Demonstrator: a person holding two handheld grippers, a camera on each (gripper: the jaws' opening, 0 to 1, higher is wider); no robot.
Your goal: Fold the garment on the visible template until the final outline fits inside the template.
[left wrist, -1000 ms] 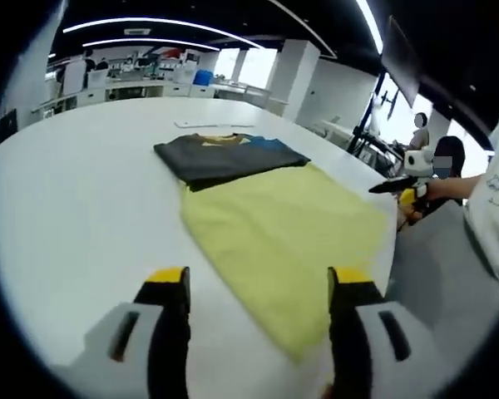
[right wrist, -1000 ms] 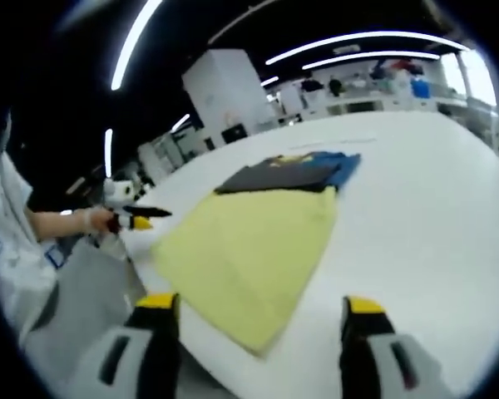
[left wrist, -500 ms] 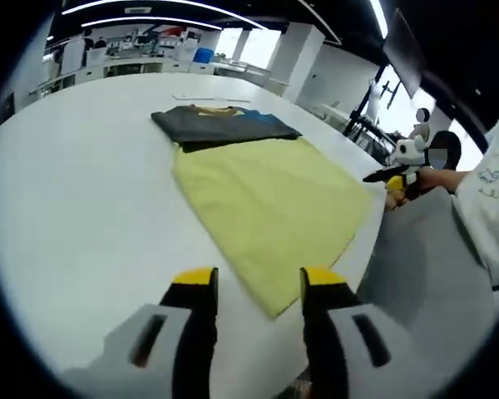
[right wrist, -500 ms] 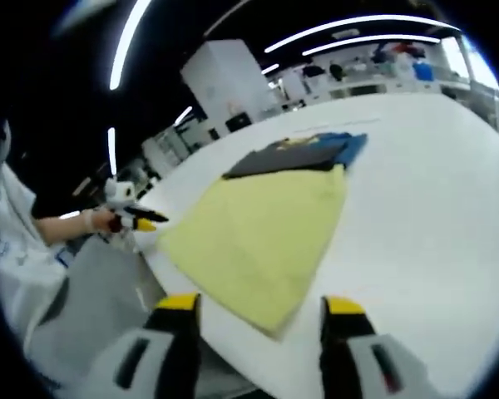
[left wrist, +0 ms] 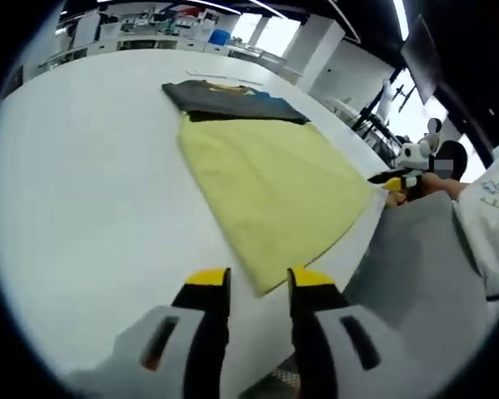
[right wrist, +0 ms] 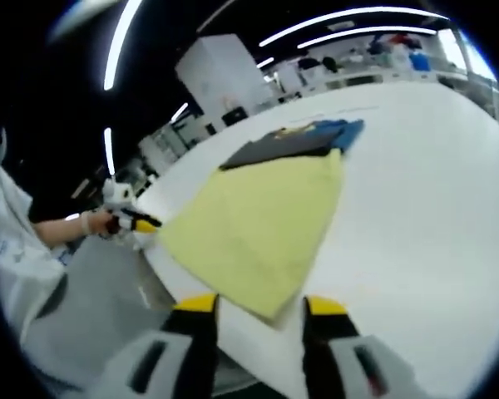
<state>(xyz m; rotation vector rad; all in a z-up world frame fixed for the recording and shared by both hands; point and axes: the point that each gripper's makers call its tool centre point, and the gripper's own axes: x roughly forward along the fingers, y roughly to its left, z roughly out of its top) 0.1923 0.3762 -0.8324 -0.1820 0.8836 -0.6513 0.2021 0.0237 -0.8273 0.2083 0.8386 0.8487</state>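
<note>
A yellow garment lies flat on the white table, seen also in the right gripper view. In the left gripper view, my left gripper stands at the garment's near corner, its yellow-tipped jaws a narrow gap apart with the corner's tip between them. My right gripper stands the same way at another corner, jaws still apart. Each gripper appears small in the other's view, held in a hand at the table's edge: the right gripper and the left gripper.
A folded dark garment with blue and yellow patches lies touching the yellow one's far end, also in the right gripper view. The person's grey trousers and white sleeve are close to the table's curved edge. Desks and shelves stand far behind.
Both grippers' jaws have narrowed from wide apart to a small gap. Both cameras have moved in toward the yellow garment's corners. The garments have not moved.
</note>
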